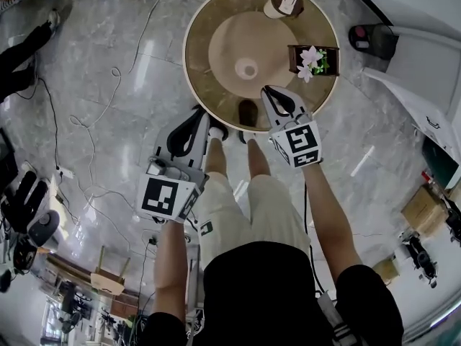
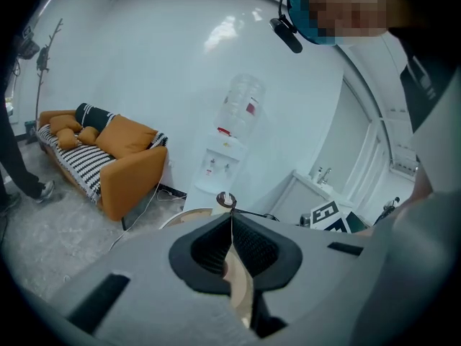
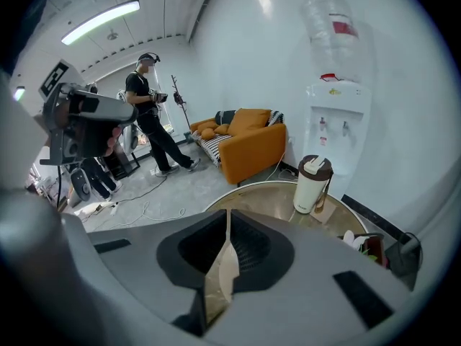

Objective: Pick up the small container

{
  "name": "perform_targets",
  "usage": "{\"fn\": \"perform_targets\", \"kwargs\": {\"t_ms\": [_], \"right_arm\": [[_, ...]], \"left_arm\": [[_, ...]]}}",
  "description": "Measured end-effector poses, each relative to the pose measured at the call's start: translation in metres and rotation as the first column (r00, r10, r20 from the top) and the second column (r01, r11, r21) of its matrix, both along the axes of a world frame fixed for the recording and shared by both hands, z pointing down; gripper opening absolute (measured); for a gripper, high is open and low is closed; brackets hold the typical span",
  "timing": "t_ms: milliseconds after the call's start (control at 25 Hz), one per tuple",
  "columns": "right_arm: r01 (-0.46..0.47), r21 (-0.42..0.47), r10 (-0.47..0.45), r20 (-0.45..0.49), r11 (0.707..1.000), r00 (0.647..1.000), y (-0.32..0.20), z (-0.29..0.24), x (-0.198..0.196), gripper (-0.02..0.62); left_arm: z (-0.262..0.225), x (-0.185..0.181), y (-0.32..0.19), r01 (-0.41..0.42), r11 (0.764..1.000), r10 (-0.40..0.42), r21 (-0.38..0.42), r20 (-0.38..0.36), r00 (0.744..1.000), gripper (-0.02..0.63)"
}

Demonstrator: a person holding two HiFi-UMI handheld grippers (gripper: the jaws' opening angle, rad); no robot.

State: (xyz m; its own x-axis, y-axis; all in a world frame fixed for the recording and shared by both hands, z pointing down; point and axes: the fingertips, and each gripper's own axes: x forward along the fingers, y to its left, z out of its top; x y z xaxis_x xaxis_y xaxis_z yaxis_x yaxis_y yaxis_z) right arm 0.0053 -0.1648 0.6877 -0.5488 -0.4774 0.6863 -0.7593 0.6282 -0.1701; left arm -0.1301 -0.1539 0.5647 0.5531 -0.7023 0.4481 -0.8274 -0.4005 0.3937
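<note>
The small container [image 1: 247,68], which I take to be the little white round pot, sits at the middle of the round table [image 1: 198,71], on the paler inner disc, upright and untouched. Nothing of the pick-up is done yet: the whole approach, the opening of a tool and the grasp are all left.

In the head view the right tool [image 1: 266,90] hangs over the table's near edge, with the container a little beyond its tip and slightly to the left, clearly apart from it. Its jaws are pressed together with nothing between them, as the right gripper view shows [image 3: 227,225]. That tool looks the better placed for the grasp, but it would have to open first. The left tool [image 1: 204,114] hangs lower in that view, off the table's near-left rim and over the floor, farther from the container. Its jaws are also closed on nothing [image 2: 232,225].

Neither gripper view shows the container. Farther back on the table stand a lidded cup [image 1: 282,2] and a small planter with pale flowers [image 1: 313,60], both well apart from the container.
</note>
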Motion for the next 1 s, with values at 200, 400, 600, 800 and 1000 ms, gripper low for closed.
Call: {"fn": "perform_targets", "kwargs": {"t_ms": [200, 400, 600, 800, 1000], "right_arm": [[0.012, -0.008, -0.012, -0.038, 1.000, 0.999, -0.007, 0.034, -0.004, 0.042], [-0.001, -0.032, -0.001, -0.060, 0.999, 0.998, -0.008, 0.071, -0.006, 0.085], [-0.024, -0.038, 0.021, -0.083, 0.999, 0.996, -0.014, 0.107, -0.004, 0.131], [-0.043, -0.033, 0.040, -0.103, 0.999, 0.994, -0.018, 0.130, -0.006, 0.167], [-0.043, 0.001, 0.043, -0.139, 0.999, 0.989, -0.024, 0.147, -0.008, 0.178]], "left_arm": [[0.035, 0.007, -0.001, -0.028, 0.999, 0.028, -0.032, -0.013, 1.000, 0.021], [0.052, 0.015, 0.004, -0.065, 0.996, 0.064, -0.056, -0.023, 0.998, 0.021], [0.063, 0.025, 0.007, -0.109, 0.991, 0.108, -0.075, -0.021, 0.994, 0.021], [0.065, 0.034, 0.006, -0.138, 0.988, 0.137, -0.064, -0.024, 0.990, 0.021], [0.065, 0.043, 0.006, -0.160, 0.985, 0.158, -0.065, -0.031, 0.987, 0.021]]}}
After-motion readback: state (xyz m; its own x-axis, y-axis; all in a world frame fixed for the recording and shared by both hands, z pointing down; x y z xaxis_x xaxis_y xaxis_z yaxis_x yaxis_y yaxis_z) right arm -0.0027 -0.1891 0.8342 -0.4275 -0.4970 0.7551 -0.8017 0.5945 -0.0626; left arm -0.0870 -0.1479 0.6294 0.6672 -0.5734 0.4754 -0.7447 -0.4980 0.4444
